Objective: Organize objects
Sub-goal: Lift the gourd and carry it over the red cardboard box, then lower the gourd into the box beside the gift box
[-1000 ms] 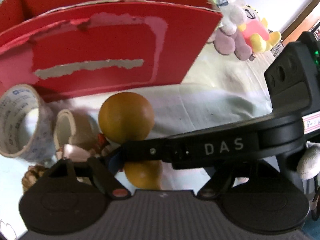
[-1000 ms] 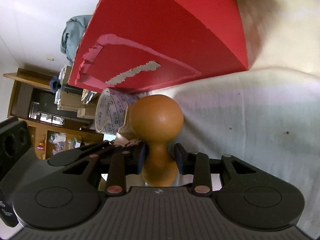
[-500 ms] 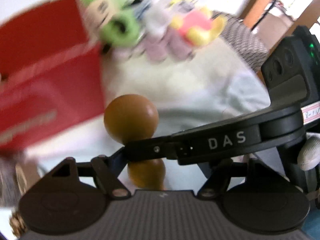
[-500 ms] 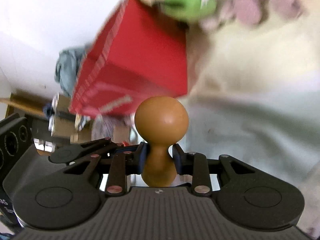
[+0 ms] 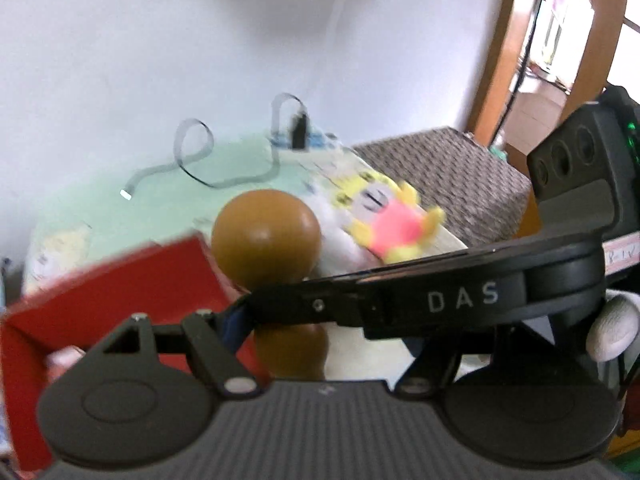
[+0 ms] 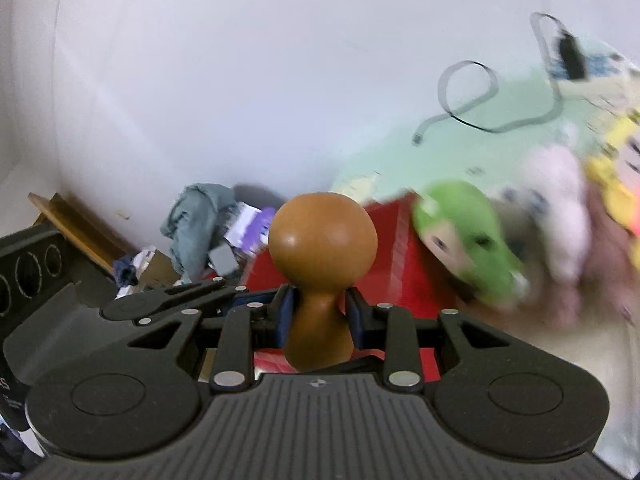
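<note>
Holds the brown wooden toy point(image 6: 322, 240) tight by its thin neck in the narrow right gripper point(image 6: 320, 312), now up over the red box point(image 6: 384, 268) instead of low beside it, so looks ready to go in, with the left gripper point(image 5: 300, 340) too hidden to tell.

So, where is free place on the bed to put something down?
Bare mint sheet lies between the red box and the looping grey cable. It is crowded by the plush toys beside the box, near the woven basket.
</note>
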Available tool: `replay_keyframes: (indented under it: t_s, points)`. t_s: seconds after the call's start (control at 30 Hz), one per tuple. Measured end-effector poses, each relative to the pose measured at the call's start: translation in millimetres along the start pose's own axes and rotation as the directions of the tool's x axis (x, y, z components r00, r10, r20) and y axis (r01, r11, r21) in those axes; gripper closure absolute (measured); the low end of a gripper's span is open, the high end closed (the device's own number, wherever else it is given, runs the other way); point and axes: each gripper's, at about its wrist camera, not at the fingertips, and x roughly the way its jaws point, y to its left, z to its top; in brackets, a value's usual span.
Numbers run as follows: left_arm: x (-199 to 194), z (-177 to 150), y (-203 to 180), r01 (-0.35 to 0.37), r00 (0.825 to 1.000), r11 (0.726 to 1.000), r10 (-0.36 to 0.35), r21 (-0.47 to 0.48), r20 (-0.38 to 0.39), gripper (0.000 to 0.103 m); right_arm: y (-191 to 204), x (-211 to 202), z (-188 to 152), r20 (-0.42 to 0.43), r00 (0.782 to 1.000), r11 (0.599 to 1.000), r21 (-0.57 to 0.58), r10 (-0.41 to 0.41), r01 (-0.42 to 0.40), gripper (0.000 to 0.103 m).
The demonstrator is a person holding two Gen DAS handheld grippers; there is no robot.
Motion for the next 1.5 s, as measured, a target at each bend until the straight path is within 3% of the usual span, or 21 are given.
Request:
replay_keyframes:
  t_s: [0.17, 0.33, 0.53, 0.57, 0.6, 0.7, 0.83, 0.87, 0.93, 1.0, 1.03, 1.1, 1.2, 1.3, 1.4, 1.5]
  points:
    - [7.3, 6.4, 69.0, -0.024, 0.999, 0.999, 0.022, -0.043, -0.047, 0.031, 21.3, 64.0, 22.3, -0.060, 0.998, 1.000, -0.004, -0.021, 0.021, 0.072]
    - [41.6, -7.7, 138.3, 0.007, 0.988, 0.988, -0.032, -0.157, -0.153, 0.031, 14.9, 133.4, 17.8, -0.183, 0.981, 0.995, 0.063, -0.065, 0.077, 0.072]
    - [78.9, -34.7, 181.9, -0.027, 0.960, 0.980, -0.030, -0.198, -0.279, 0.033, 0.1, 197.1, -3.1, -0.318, 0.929, 0.970, 0.085, -0.188, 0.226, 0.074]
    - [82.9, -39.2, 184.6, -0.033, 0.955, 0.979, -0.028, -0.201, -0.294, 0.033, -2.3, 205.2, -6.0, -0.346, 0.915, 0.964, 0.088, -0.208, 0.252, 0.086]
    - [80.3, -43.9, 193.9, -0.036, 0.951, 0.977, -0.031, -0.209, -0.309, 0.033, -4.0, 213.6, -8.5, -0.369, 0.903, 0.959, 0.090, -0.219, 0.269, 0.091]
    - [82.7, -55.5, 207.3, -0.052, 0.943, 0.970, -0.031, -0.238, -0.333, 0.023, -7.8, 228.5, -10.2, -0.427, 0.880, 0.948, 0.135, -0.208, 0.289, 0.093]
    - [74.1, -62.3, 214.9, -0.081, 0.948, 0.972, 0.006, -0.221, -0.319, 0.016, -1.4, 232.1, -6.6, -0.432, 0.884, 0.951, 0.155, -0.178, 0.267, 0.094]
    - [70.9, -62.6, 212.8, -0.107, 0.948, 0.975, 0.041, -0.194, -0.315, 0.022, 0.4, 231.2, -3.9, -0.432, 0.883, 0.955, 0.131, -0.185, 0.264, 0.090]
    - [65.9, -64.4, 206.2, -0.162, 0.946, 0.981, 0.125, -0.103, -0.298, 0.025, 8.1, 227.1, 0.0, -0.427, 0.859, 0.948, 0.011, -0.283, 0.318, 0.086]
    - [60.9, -66.7, 205.5, -0.177, 0.950, 0.982, 0.153, -0.066, -0.270, 0.026, 15.9, 227.4, 5.6, -0.434, 0.814, 0.921, -0.140, -0.386, 0.363, 0.083]
    - [57.5, -68.0, 207.7, -0.173, 0.954, 0.982, 0.149, -0.071, -0.258, 0.026, 17.7, 223.4, 7.4, -0.439, 0.802, 0.914, -0.190, -0.405, 0.358, 0.083]
    - [49.2, -70.9, 216.1, -0.174, 0.963, 0.980, 0.147, -0.101, -0.226, 0.026, 23.6, 214.6, 10.7, -0.459, 0.788, 0.909, -0.282, -0.409, 0.308, 0.082]
    - [38.6, -74.7, 234.1, -0.183, 0.973, 0.970, 0.155, -0.162, -0.171, 0.025, 36.3, 204.3, 8.0, -0.529, 0.757, 0.890, -0.431, -0.384, 0.150, 0.080]
    - [39.2, -74.4, 250.7, -0.216, 0.971, 0.952, 0.186, -0.219, -0.149, 0.026, 50.8, 203.8, -4.6, -0.529, 0.737, 0.819, -0.570, -0.421, 0.060, 0.077]
    - [43.1, -70.6, 255.9, -0.267, 0.961, 0.934, 0.238, -0.238, -0.144, 0.026, 58.7, 219.2, -19.6, -0.505, 0.713, 0.734, -0.679, -0.487, 0.022, 0.075]
    - [46.8, -69.3, 253.7, -0.331, 0.941, 0.918, 0.304, -0.218, -0.146, 0.025, 54.7, 237.2, -29.5, -0.507, 0.691, 0.714, -0.700, -0.516, 0.020, 0.074]
